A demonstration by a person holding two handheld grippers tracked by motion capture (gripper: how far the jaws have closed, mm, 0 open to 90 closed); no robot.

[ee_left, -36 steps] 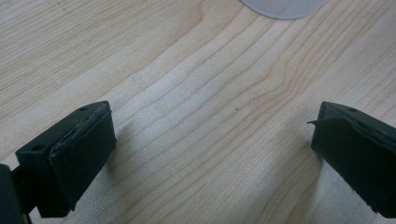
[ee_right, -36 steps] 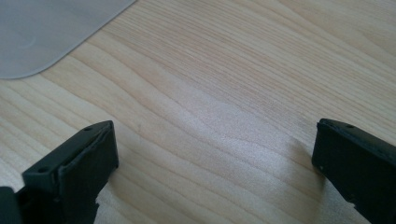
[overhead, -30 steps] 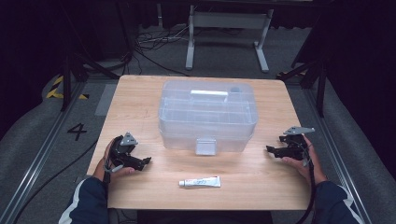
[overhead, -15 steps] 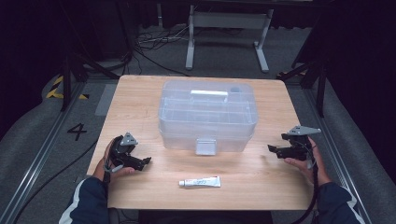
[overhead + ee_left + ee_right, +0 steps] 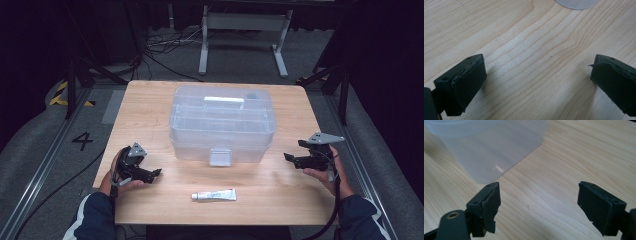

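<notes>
The left gripper (image 5: 156, 172), at lower left of the high view, is held with jaws spread wide over bare wood. The right gripper (image 5: 289, 157), at right centre, is likewise held wide, empty. Between them, at frame centre, the translucent lidded plastic storage box (image 5: 222, 125) is seen on the light wooden table (image 5: 295, 110). A small white tube (image 5: 214, 195) lies below the box, well apart from both grippers.

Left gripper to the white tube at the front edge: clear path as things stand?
Probably yes. The left gripper is open and holds nothing; the tube lies flat to its right, with bare table between them. The clear box sits farther back, out of the way.
</notes>
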